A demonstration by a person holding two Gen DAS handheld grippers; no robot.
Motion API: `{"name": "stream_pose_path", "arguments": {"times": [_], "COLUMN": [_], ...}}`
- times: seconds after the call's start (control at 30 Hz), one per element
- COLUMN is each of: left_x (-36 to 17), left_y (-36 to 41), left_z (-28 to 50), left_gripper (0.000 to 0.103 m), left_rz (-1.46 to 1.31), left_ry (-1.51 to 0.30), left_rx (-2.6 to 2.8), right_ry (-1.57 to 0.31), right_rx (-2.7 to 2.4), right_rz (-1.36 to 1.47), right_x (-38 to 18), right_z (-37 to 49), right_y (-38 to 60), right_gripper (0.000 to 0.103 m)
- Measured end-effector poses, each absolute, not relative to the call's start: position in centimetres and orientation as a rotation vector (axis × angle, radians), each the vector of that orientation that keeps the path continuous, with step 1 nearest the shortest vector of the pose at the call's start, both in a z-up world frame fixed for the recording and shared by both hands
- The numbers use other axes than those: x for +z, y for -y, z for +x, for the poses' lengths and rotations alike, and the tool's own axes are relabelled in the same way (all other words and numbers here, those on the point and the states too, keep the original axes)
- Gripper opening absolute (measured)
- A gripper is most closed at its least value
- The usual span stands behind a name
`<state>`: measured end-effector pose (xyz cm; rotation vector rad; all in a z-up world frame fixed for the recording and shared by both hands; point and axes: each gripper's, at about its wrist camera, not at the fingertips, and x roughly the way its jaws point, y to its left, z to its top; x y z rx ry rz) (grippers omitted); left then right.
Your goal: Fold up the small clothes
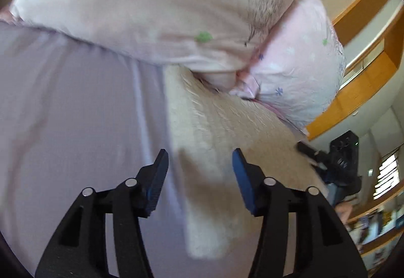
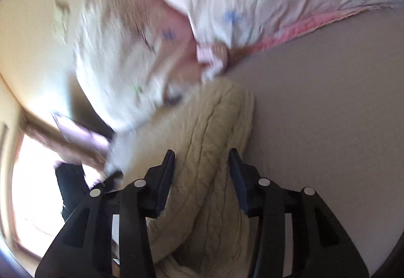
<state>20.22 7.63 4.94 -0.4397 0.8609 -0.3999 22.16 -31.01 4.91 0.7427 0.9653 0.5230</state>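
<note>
A cream knitted garment lies on a pale lilac bed sheet. My left gripper is open, its jaws wide apart just above the garment's near part, holding nothing. In the right wrist view the same cream cable-knit garment runs between the jaws of my right gripper, which is open around a thick fold of it; the jaws stand apart on either side of the knit. The other gripper shows at the right of the left wrist view.
A pink flowered pillow and a second pink flowered pillow lie at the head of the bed, touching the garment's far end. Wooden shelves stand at the right. A bright window is at the left of the right wrist view.
</note>
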Motion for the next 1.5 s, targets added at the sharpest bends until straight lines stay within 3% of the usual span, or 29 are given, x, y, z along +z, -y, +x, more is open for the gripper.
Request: {"name": "stream_pose_path", "arguments": {"times": [0.1, 0.13, 0.17, 0.37, 0.4, 0.43, 0.5, 0.53, 0.57, 0.6, 0.63, 0.73, 1.0, 1.5], "left_x": [6.1, 6.1, 6.0, 5.6, 5.4, 5.4, 5.3, 5.1, 4.9, 4.6, 4.4, 3.2, 0.7, -0.2], "left_y": [-8.0, -7.9, -7.7, -5.0, -5.4, -4.9, -4.1, -3.8, -3.4, -3.2, -3.0, -2.0, 0.2, 1.2], "left_z": [17.8, 17.0, 16.3, 12.5, 11.4, 10.7, 9.4, 9.1, 8.8, 8.7, 8.5, 8.7, 10.8, 11.6], "left_gripper": [0.069, 0.071, 0.072, 0.085, 0.095, 0.101, 0.101, 0.101, 0.101, 0.101, 0.101, 0.101, 0.101, 0.101], "left_rz": [-0.376, -0.371, -0.369, -0.245, -0.224, -0.196, -0.162, -0.151, -0.149, -0.153, -0.156, -0.138, -0.015, 0.063], "left_ry": [-0.798, -0.790, -0.790, -0.752, -0.746, -0.738, -0.702, -0.706, -0.721, -0.734, -0.744, -0.782, -0.906, -0.927], "left_rx": [-0.373, -0.378, -0.383, -0.352, -0.335, -0.292, -0.225, -0.214, -0.203, -0.192, -0.186, -0.195, -0.117, -0.102], "right_ry": [-1.010, -1.051, -1.062, -1.051, -1.036, -1.007, -0.926, -0.874, -0.811, -0.757, -0.713, -0.752, -0.928, -0.998], "right_rx": [0.543, 0.563, 0.543, 0.269, 0.238, 0.211, 0.139, 0.094, 0.091, 0.121, 0.157, 0.171, 0.169, 0.092], "right_rz": [0.746, 0.719, 0.674, 0.621, 0.558, 0.508, 0.407, 0.350, 0.315, 0.300, 0.274, 0.161, 0.031, -0.005], "right_x": [4.6, 4.1, 3.9, 3.8, 4.6, 5.5, 7.3, 8.4, 9.3, 9.9, 10.4, 9.6, 5.0, 3.4], "right_z": [22.2, 22.4, 22.6, 22.9, 22.3, 21.4, 19.1, 17.4, 15.7, 14.1, 11.7, 8.1, 7.4, 8.2], "right_y": [30.6, 29.5, 29.4, 30.4, 29.7, 29.2, 28.5, 28.5, 28.6, 29.0, 28.8, 28.0, 23.5, 21.8], "right_gripper": [0.048, 0.041, 0.016, 0.013, 0.014, 0.017, 0.029, 0.050, 0.081, 0.092, 0.096, 0.102, 0.102, 0.102]}}
